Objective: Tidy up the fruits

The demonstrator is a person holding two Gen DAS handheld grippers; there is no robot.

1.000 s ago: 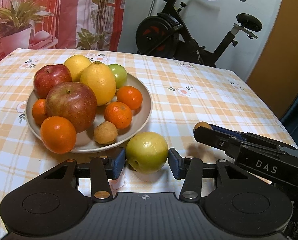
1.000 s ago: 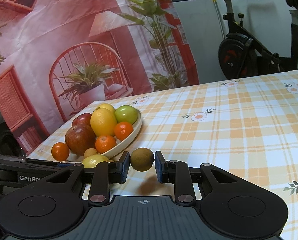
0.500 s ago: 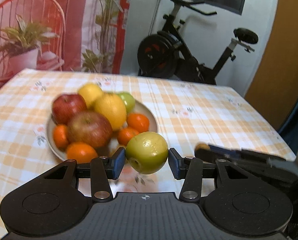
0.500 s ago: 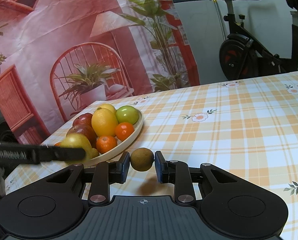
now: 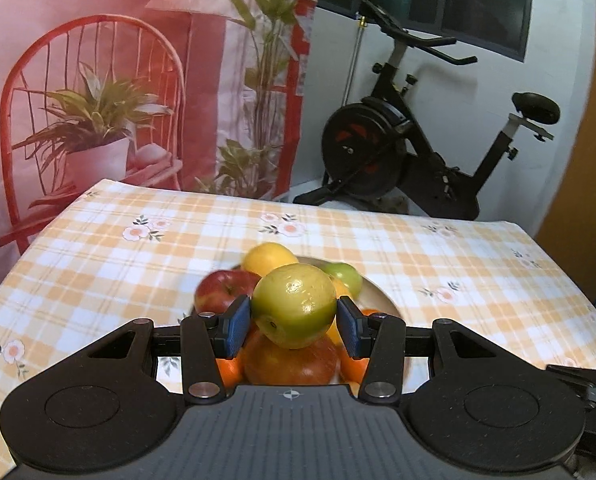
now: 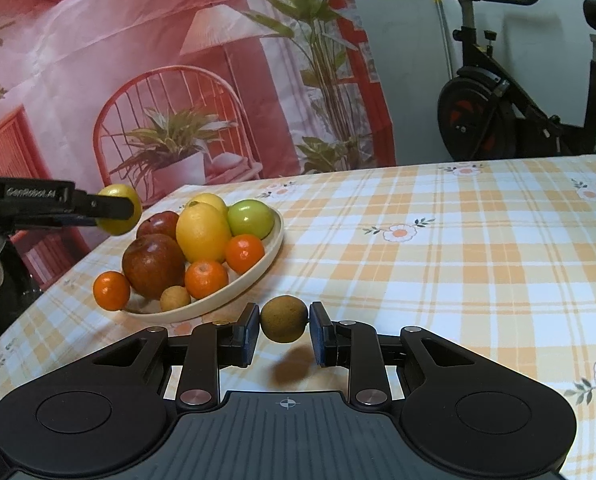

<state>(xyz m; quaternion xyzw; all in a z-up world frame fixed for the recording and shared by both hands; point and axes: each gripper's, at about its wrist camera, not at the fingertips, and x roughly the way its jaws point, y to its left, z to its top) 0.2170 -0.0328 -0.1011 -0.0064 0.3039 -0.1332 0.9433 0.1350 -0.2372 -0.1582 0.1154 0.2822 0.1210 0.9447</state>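
Note:
My left gripper (image 5: 294,322) is shut on a yellow-green apple (image 5: 294,305), held in the air above the fruit plate (image 5: 382,300). In the right wrist view that same yellow-green apple (image 6: 120,209) hangs left of and above the plate (image 6: 258,268), pinched by the left gripper's fingers (image 6: 106,206). My right gripper (image 6: 284,330) is shut on a small brown round fruit (image 6: 284,319), just above the tablecloth near the plate's front rim. The plate holds red apples (image 6: 154,264), lemons (image 6: 203,230), a green apple (image 6: 251,218), several mandarins (image 6: 206,278) and a small brown fruit (image 6: 175,298).
The table carries an orange-checked cloth (image 6: 458,264) with flowers; its right half lies bare. An exercise bike (image 5: 418,160) stands behind the far edge, beside a printed curtain (image 5: 118,80). The table's left edge (image 6: 30,312) runs close to the plate.
My left gripper has lifted the yellow-green apple off the cloth and carried it up over the plate. The right gripper has stayed in place with the brown fruit.

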